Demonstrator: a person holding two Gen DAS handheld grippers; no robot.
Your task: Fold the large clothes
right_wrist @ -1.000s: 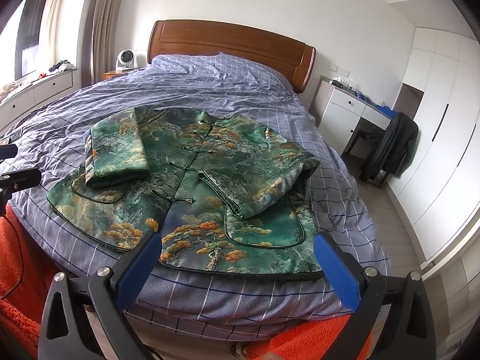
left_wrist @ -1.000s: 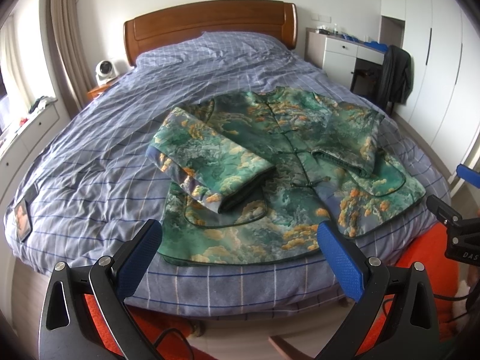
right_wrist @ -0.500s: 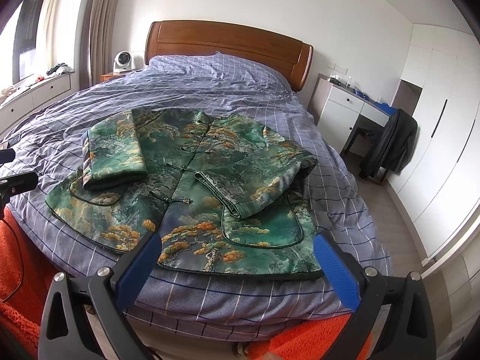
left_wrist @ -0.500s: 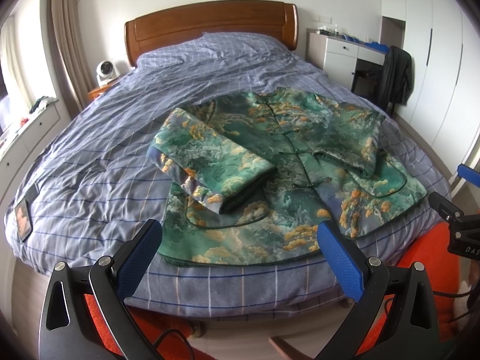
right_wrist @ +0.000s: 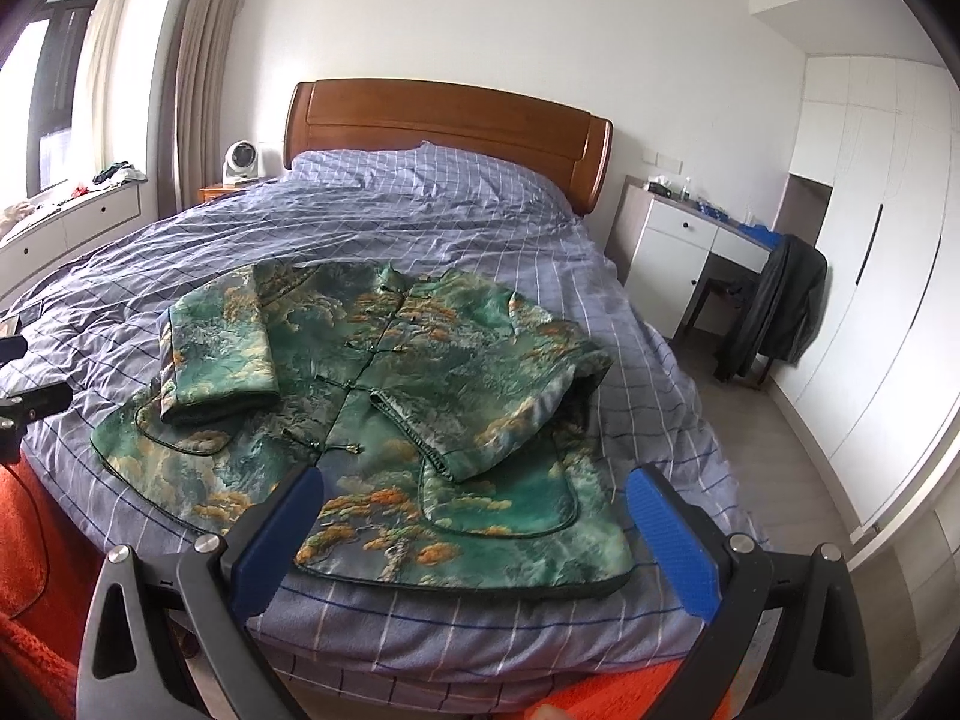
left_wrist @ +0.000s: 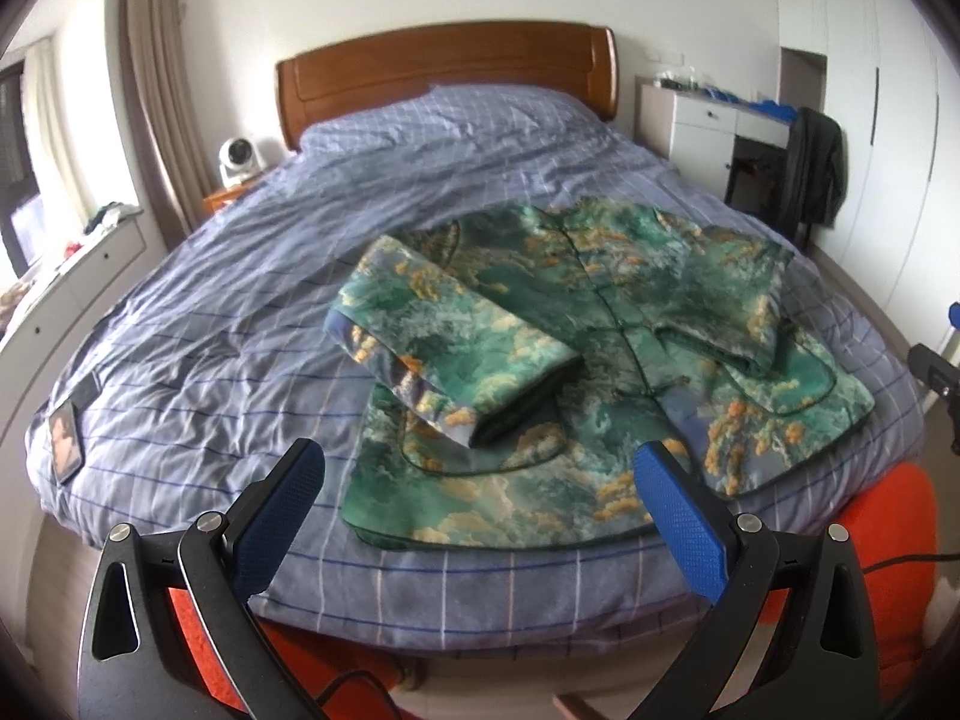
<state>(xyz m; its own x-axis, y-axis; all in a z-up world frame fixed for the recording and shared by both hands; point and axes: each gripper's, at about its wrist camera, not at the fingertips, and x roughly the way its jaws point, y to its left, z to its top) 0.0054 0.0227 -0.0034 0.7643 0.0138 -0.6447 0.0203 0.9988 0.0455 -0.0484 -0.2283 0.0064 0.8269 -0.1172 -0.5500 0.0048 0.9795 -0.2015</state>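
Left gripper [left_wrist: 477,489]: you hold it spread wide and empty, short of the foot of the bed.
Right gripper [right_wrist: 474,519]: yours is spread wide too, gripping nothing, just short of the hem.
Jacket [left_wrist: 576,354]: it lies face up near the foot of the bed [left_wrist: 240,300], hem toward you, collar toward the headboard [left_wrist: 444,72].
Sleeves: both are already folded in across the front.
Step in hand: judging by that, you are between folds, lining up for the hem.
Next move: you likely need to pinch the two hem corners, one per gripper, and carry them up toward the collar evenly.
Far side: a desk [right_wrist: 684,240] and a chair draped with dark clothing [right_wrist: 774,312] stand well clear.
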